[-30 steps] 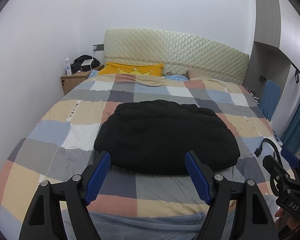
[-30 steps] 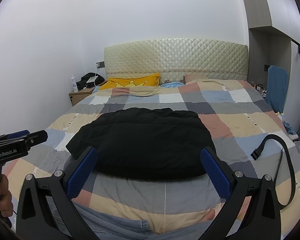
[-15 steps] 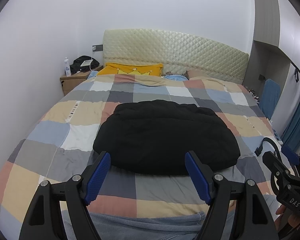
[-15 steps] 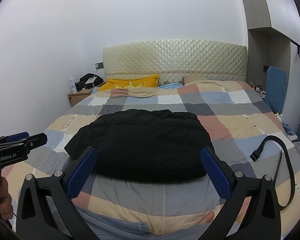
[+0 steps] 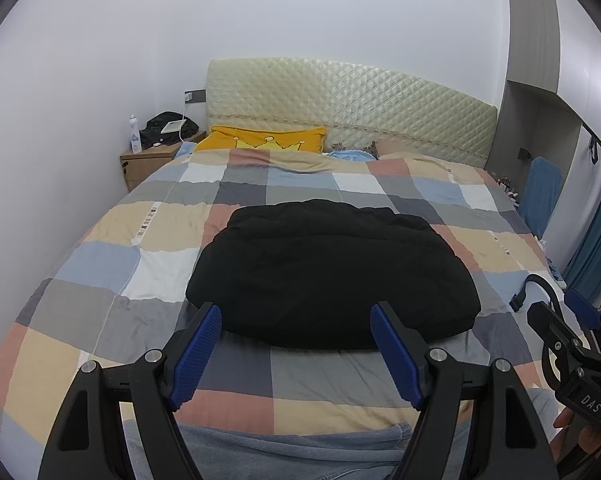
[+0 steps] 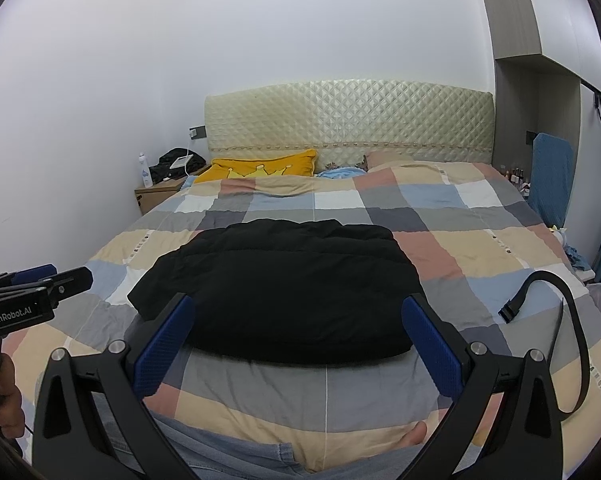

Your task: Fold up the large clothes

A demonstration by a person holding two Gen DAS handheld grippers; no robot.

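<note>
A black padded jacket (image 5: 332, 272) lies folded in a compact bundle in the middle of the checked bed cover (image 5: 112, 264); it also shows in the right wrist view (image 6: 276, 288). My left gripper (image 5: 296, 328) is open and empty, held above the near edge of the bed, short of the jacket. My right gripper (image 6: 300, 320) is open and empty, also short of the jacket. Each gripper shows at the side of the other's view.
A black strap with a buckle (image 6: 540, 304) lies on the bed's right side. A yellow pillow (image 5: 264, 142) and padded headboard (image 5: 340, 108) are at the far end. A bedside table (image 5: 148, 160) stands far left. My legs in jeans (image 6: 228, 456) are at the near edge.
Both grippers have drifted back and up slightly; the jacket sits a little farther off. Both stay open and empty.
</note>
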